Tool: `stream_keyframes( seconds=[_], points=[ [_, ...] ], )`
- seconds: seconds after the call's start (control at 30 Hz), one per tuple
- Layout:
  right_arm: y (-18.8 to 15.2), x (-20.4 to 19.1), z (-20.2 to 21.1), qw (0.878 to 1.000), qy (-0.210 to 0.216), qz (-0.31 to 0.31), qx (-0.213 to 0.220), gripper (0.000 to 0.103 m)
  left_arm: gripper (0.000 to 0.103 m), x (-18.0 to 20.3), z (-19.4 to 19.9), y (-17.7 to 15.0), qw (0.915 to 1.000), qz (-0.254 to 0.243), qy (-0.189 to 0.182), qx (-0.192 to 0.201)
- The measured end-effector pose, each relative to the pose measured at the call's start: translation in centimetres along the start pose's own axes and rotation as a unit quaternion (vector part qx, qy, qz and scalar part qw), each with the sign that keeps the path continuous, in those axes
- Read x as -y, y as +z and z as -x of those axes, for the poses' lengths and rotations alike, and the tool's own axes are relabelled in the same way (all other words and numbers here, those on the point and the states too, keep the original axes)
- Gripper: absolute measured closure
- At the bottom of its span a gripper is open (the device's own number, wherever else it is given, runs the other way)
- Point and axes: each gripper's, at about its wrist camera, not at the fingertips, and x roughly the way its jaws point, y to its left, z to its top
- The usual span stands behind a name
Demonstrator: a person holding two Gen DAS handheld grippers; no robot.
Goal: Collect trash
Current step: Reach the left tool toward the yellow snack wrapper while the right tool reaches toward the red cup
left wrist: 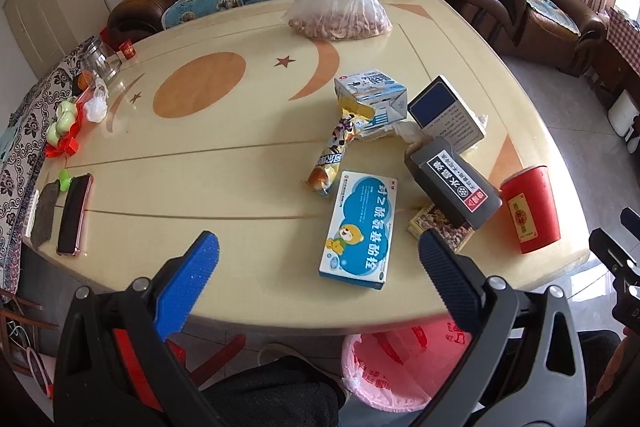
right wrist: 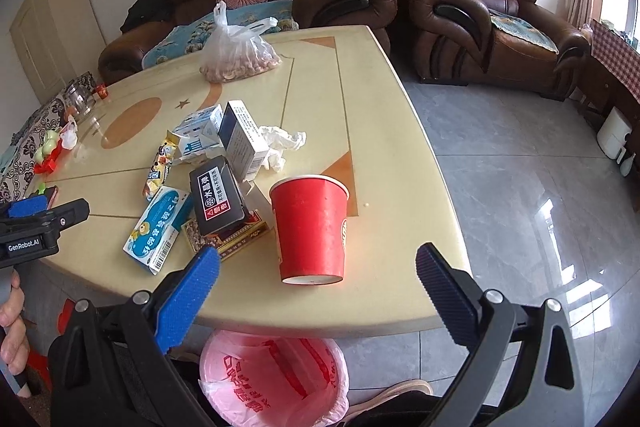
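With both our grippers, left (left wrist: 318,255) and right (right wrist: 318,267), released, we should straddle the red cup (right wrist: 310,227) squarely; the bin (right wrist: 276,379) below looks empty, probably.

The table (left wrist: 240,163) top is glossy and smooth; the sofa (right wrist: 472,11) looks like shiny brown leather. The red cup (right wrist: 310,227) is matt paper, the bin liner (right wrist: 272,375) thin pink plastic, the floor tiles (right wrist: 520,195) polished.

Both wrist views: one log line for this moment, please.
left gripper: open, over blue box | right gripper: open, at red cup | bin: below table edge
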Motion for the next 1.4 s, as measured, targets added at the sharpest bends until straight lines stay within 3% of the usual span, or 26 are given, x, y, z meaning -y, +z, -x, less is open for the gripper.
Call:
stream_keyframes(
  seconds=[0.63,0.8,1.4],
  points=[
    [3.2,0.9,-3.5,1.0,0.021,0.009,-0.021,0.007,0.005,1.1,-3.5,5.3,0.996,-0.078,-0.03,-0.032],
    [3.5,0.7,-4.2,0.999,0.021,0.013,-0.027,0.007,0.005,0.8,-4.5,6.3,0.9946,-0.077,-0.048,-0.049],
    [3.7,0.1,-6.5,0.998,0.018,0.022,-0.048,0.007,0.005,1.2,-8.0,8.0,0.9906,-0.106,-0.046,-0.073]
  ],
)
